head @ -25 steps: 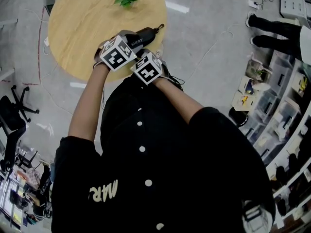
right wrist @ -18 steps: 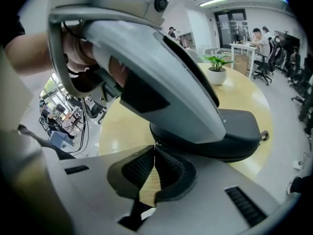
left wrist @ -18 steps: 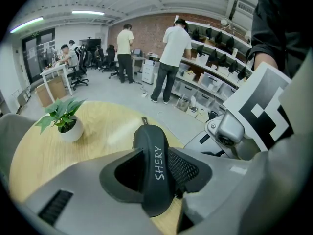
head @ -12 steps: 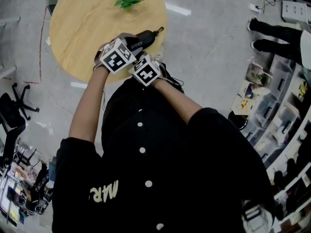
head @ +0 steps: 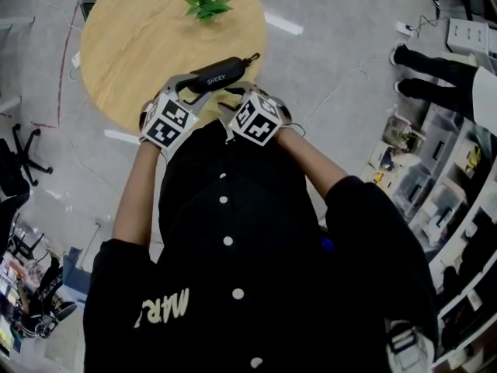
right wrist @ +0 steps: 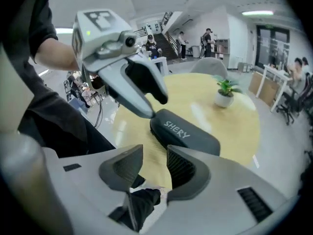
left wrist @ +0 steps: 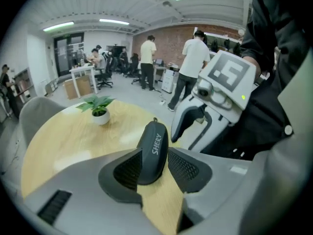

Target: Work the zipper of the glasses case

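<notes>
The black glasses case (head: 221, 74) marked SHERY lies on the round wooden table (head: 132, 45) near its front edge, its small pull loop (head: 252, 57) at the far end. My left gripper (head: 186, 85) straddles the case's near end (left wrist: 152, 151), and both pads (left wrist: 128, 169) touch its sides. My right gripper (head: 233, 94) sits just beside the case; its jaws have just been opening, and in the right gripper view nothing lies between them (right wrist: 155, 151). The case (right wrist: 188, 133) lies just beyond those jaws.
A small potted plant (head: 206, 1) stands at the table's far side. The table's front edge runs close to my body. An office chair (head: 19, 158) stands at the left and shelves (head: 443, 193) at the right. People stand in the background (left wrist: 193, 65).
My two grippers have moved apart; the right one has come off the case and opened. The left one has shifted left with the case's end still in its jaws.
</notes>
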